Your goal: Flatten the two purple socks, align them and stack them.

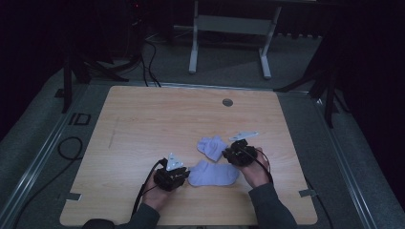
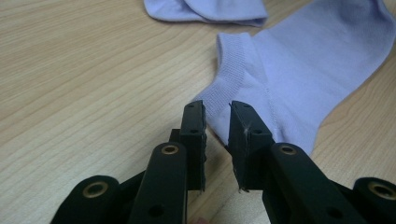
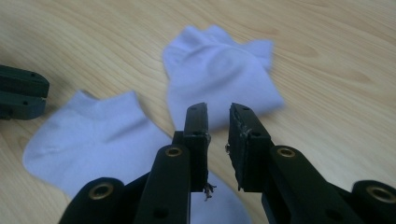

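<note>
1. You have two pale lilac socks on the wooden table (image 1: 143, 119), both toward its near right part, well clear of every edge.
2. The flat sock (image 1: 213, 174) lies stretched out between your two hands, closer to the near edge; the left gripper view shows its ribbed cuff (image 2: 232, 70) pointing at your left hand.
3. The crumpled sock (image 1: 212, 146) sits just beyond it, toward the far edge, bunched into a soft heap (folded over itself, from the look of it).
4. Your left gripper (image 2: 217, 123) hovers at the cuff corner of the flat sock, jaws a narrow gap apart and pinching nothing; the fabric lies just beyond the tips.
5. Your right gripper (image 3: 218, 126) stands over the toe end of the flat sock with the crumpled sock ahead of it, jaws likewise slightly parted, no cloth between the pads.
6. Handling, as I judge it: these are light, limp knits. They will droop and fold the moment you lift them, and they slide easily on smooth wood, so a push will drag rather than flatten.
7. Best hold on the flat sock is the ribbed cuff: thicker and firmer, it gives the pads something to bite.
8. For the heap, take an outer edge, not the middle (a pinch there likely grabs several layers).
</note>
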A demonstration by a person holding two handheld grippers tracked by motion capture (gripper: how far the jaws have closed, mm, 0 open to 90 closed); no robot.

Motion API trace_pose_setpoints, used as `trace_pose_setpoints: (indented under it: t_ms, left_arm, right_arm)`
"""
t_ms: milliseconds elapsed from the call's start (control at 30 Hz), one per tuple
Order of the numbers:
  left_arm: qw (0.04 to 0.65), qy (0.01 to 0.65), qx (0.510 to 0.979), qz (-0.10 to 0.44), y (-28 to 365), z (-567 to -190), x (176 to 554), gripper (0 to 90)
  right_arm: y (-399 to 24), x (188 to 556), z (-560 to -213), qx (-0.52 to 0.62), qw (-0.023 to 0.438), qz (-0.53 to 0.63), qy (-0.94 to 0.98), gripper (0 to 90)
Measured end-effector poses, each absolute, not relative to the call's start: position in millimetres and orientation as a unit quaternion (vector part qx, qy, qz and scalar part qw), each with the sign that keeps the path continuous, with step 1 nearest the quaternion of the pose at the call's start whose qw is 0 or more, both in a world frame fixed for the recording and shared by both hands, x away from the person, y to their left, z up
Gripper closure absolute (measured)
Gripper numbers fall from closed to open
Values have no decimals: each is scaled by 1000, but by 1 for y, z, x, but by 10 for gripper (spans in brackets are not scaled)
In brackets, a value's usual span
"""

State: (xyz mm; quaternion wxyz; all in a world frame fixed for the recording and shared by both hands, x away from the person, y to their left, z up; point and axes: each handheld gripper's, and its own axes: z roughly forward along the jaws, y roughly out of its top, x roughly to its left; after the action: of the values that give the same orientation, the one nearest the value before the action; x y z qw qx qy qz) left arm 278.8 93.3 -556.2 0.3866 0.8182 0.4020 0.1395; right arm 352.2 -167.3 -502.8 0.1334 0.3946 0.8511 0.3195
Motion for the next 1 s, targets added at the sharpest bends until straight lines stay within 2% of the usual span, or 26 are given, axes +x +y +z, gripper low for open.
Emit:
trace_pose_setpoints:
  t_ms: [167,267,567,833,1000]
  left_arm:
    - [392,405,813,145,97,-553,279,764]
    - [394,408,811,147,99,-553,279,768]
    - [388,410,812,150,99,-554,281,772]
    - [385,410,813,151,99,-554,281,772]
    - [385,411,812,152,99,-554,281,772]
  right_arm:
    - [-148,371,-507,383,121,298,866,764]
    - [-134,381,-510,379,114,295,870,693]
    - [-103,410,-518,394,92,277,871,623]
    - [-99,423,-530,441,62,279,851,623]
    - [-91,429,-537,445,63,264,853,675]
